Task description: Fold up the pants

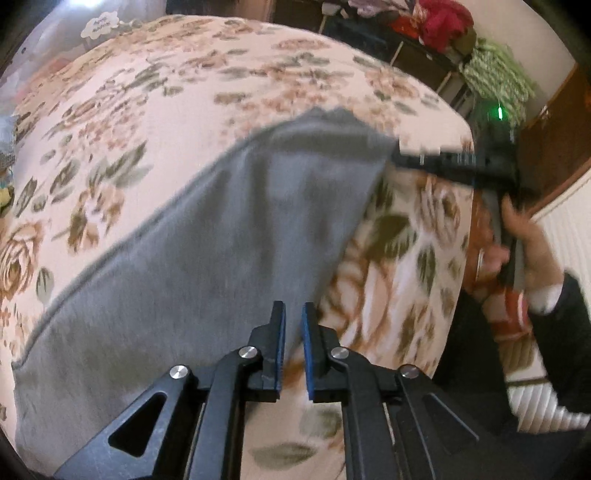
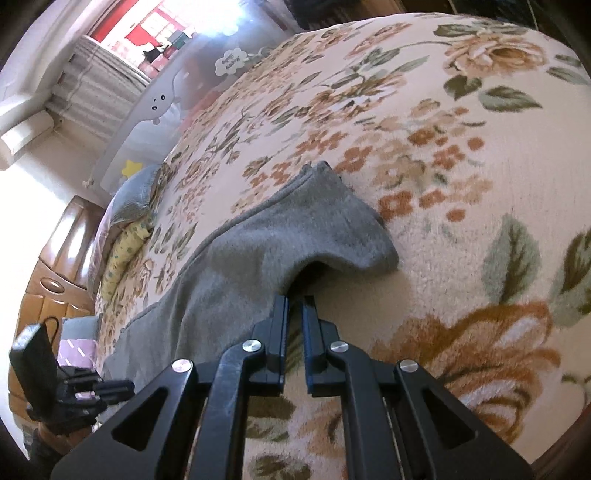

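Note:
Grey pants (image 1: 207, 251) lie on a floral bedspread (image 1: 147, 110). In the left wrist view my left gripper (image 1: 293, 314) is at the pants' near right edge, its jaws a small gap apart with nothing clearly between them. My right gripper (image 1: 410, 157) shows there at the pants' far corner. In the right wrist view the right gripper (image 2: 295, 306) has its jaws nearly together at the lifted edge of the grey pants (image 2: 266, 247); whether cloth is pinched is unclear. The left gripper (image 2: 118, 387) shows at the lower left.
The bed's edge (image 1: 461, 258) drops off on the right, by the person's hand (image 1: 524, 236). Piled clothes (image 1: 443, 22) sit on furniture beyond the bed. A wooden dresser (image 2: 48, 280) and pillows (image 2: 136, 192) stand at the far side.

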Demonstrator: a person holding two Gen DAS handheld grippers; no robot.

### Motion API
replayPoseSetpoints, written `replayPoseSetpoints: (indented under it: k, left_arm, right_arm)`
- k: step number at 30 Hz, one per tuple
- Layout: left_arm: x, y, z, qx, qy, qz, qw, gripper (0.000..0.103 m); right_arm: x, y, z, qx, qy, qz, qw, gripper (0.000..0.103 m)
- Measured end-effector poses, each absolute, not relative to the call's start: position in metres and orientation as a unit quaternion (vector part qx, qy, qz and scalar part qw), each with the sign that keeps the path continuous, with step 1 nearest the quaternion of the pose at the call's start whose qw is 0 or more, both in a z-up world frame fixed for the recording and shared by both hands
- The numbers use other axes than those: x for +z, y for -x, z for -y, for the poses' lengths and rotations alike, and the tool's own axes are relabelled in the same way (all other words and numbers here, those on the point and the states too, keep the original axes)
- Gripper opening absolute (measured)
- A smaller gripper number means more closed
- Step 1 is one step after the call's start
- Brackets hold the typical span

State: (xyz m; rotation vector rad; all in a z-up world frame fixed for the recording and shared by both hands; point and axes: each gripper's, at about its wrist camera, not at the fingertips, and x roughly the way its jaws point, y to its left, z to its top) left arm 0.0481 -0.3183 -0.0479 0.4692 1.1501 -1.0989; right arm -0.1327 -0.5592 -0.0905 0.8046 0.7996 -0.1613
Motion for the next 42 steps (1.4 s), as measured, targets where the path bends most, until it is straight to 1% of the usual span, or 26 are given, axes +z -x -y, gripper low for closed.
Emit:
replayPoseSetpoints:
  k: [4, 9, 14, 15, 17, 18, 19, 26, 32, 34, 36, 38, 41, 42]
  left_arm:
    - [-0.037, -0.062, 0.348, -0.496, -0.207, -0.501, 0.678, 0.014]
    - [-0.036, -0.081, 0.390, -0.503, -0.210, -0.503, 0.671, 0.018]
    - [-0.044, -0.098, 0.437, -0.515, -0.215, -0.507, 0.658, 0.029]
    - [-0.046, -0.100, 0.443, -0.514, -0.219, -0.508, 0.656, 0.030]
    - [-0.053, -0.108, 0.460, -0.512, -0.231, -0.506, 0.655, 0.031]
    - [-0.056, -0.111, 0.466, -0.511, -0.234, -0.507, 0.653, 0.031]
    - [-0.060, -0.115, 0.473, -0.511, -0.240, -0.508, 0.651, 0.031]
    - [-0.091, -0.133, 0.513, -0.510, -0.277, -0.523, 0.624, 0.033]
    - [-0.113, -0.144, 0.544, -0.497, -0.306, -0.523, 0.621, 0.046]
    - [-0.121, -0.148, 0.552, -0.493, -0.307, -0.528, 0.620, 0.056]
    - [-0.127, -0.149, 0.555, -0.494, -0.303, -0.532, 0.618, 0.058]
    - [-0.127, -0.149, 0.556, -0.497, -0.298, -0.529, 0.620, 0.058]
    - [-0.126, -0.146, 0.552, -0.515, -0.292, -0.521, 0.615, 0.052]
    - [-0.126, -0.146, 0.548, -0.521, -0.286, -0.523, 0.611, 0.047]
  right_arm:
    - [-0.095, 0.133, 0.558, -0.068, -0.406, -0.364, 0.835, 0.008]
    - [-0.096, 0.133, 0.555, -0.054, -0.426, -0.350, 0.832, 0.008]
    - [-0.100, 0.136, 0.557, -0.051, -0.450, -0.332, 0.827, 0.009]
    - [-0.102, 0.136, 0.558, -0.050, -0.454, -0.332, 0.826, 0.012]
    - [-0.106, 0.137, 0.560, -0.050, -0.463, -0.327, 0.822, 0.024]
    - [-0.106, 0.138, 0.561, -0.053, -0.466, -0.325, 0.822, 0.035]
    - [-0.106, 0.140, 0.562, -0.056, -0.467, -0.322, 0.822, 0.042]
    - [-0.112, 0.141, 0.572, -0.055, -0.495, -0.302, 0.813, 0.042]
    - [-0.126, 0.131, 0.591, -0.067, -0.541, -0.276, 0.792, 0.042]
    - [-0.130, 0.126, 0.597, -0.066, -0.554, -0.270, 0.785, 0.042]
    - [-0.133, 0.123, 0.601, -0.065, -0.566, -0.267, 0.777, 0.042]
    - [-0.134, 0.120, 0.603, -0.062, -0.575, -0.261, 0.773, 0.042]
    - [-0.133, 0.119, 0.603, -0.060, -0.575, -0.255, 0.775, 0.042]
    - [-0.133, 0.119, 0.603, -0.058, -0.575, -0.253, 0.776, 0.042]
